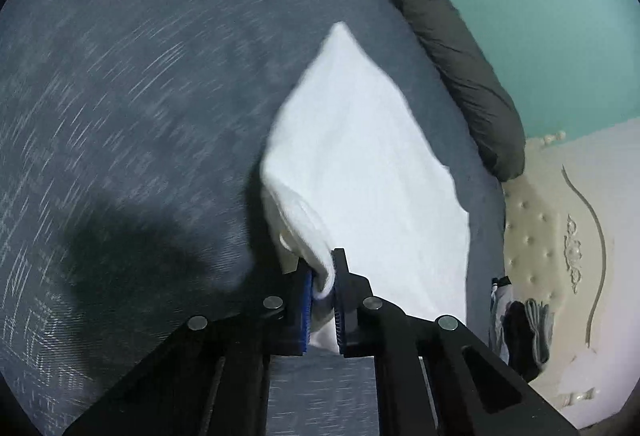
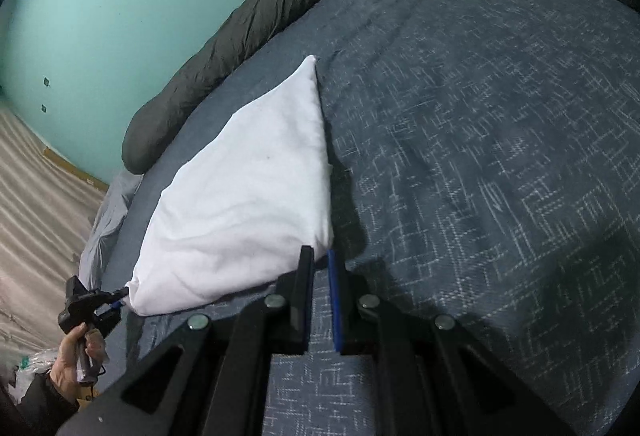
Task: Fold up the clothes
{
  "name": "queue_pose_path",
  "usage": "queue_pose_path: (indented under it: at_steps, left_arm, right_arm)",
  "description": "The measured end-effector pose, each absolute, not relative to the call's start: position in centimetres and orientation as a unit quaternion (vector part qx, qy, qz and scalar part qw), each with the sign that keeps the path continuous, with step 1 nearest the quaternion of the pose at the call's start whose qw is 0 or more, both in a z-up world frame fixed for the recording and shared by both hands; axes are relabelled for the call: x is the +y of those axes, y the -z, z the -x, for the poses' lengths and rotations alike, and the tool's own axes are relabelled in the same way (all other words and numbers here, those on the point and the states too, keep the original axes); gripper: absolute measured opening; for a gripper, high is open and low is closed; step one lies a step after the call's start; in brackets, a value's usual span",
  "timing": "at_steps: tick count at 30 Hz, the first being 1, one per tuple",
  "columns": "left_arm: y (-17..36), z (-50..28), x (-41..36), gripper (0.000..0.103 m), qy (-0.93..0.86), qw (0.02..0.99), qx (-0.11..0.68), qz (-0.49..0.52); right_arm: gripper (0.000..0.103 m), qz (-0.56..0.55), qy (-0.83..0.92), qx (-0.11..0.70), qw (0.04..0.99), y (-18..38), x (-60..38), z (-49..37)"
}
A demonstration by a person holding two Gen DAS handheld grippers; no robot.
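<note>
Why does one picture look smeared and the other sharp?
Left wrist view: the blue bedspread is streaked by motion blur, and the white garment looks soft-edged. Right wrist view: the bedspread's weave is sharper, with a dark shadow beside the garment. Both curve at the edges.

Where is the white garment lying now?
The white garment lies on the blue bedspread beside the dark rolled blanket; the left tool pinches its corner.

Your left gripper [image 1: 323,290] is matte black, its angular linkage arms studded with round silver pivot pins, and ribbed blue pads line the inner faces of its fingers [image 1: 306,310]. Your right gripper [image 2: 320,296] has the same black frame, silver pins and blue pad. Your left hand [image 2: 76,360] emerges from a dark sleeve.
</note>
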State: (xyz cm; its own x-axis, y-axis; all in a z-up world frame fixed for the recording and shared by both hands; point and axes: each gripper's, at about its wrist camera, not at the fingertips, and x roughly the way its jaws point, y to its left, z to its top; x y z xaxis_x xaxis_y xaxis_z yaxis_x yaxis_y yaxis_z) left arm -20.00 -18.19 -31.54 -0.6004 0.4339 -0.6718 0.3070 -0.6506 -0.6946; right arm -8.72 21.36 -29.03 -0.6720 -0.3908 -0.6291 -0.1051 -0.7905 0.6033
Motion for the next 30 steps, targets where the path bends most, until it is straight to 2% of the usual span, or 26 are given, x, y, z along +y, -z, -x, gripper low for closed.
queue_pose_path:
  at_steps: [7,15,21,24,28,30]
  left_arm:
    - [25.3,23.4,-12.8,0.009,-0.824,0.081,-0.359,0.431]
    - [19.6,28.8,0.6,0.009,-0.836,0.181,-0.273,0.440]
    - [21.6,28.9,13.4,0.009,-0.806,0.270,-0.201,0.487]
    - [26.6,28.1,18.2,0.009,-0.771,0.282,-0.164,0.547]
    - [29.6,27.2,19.4,0.010,-0.757,0.273,-0.149,0.574]
    - [29.5,26.8,18.5,0.018,-0.755,0.274,-0.170,0.571]
  right_arm:
    - [0.008,-0.377,0.863,-0.320,0.100,28.7,21.3,8.7]
    - [0.008,-0.340,0.866,-0.347,0.117,27.8,22.3,8.7]
    - [0.008,-0.321,0.859,-0.379,0.124,27.7,23.6,8.7]
    - [0.008,-0.316,0.856,-0.390,0.127,27.6,24.2,8.8]
    - [0.008,-0.303,0.854,-0.403,0.130,27.4,25.1,8.9]
    - [0.008,-0.301,0.851,-0.409,0.136,27.5,25.3,9.1]
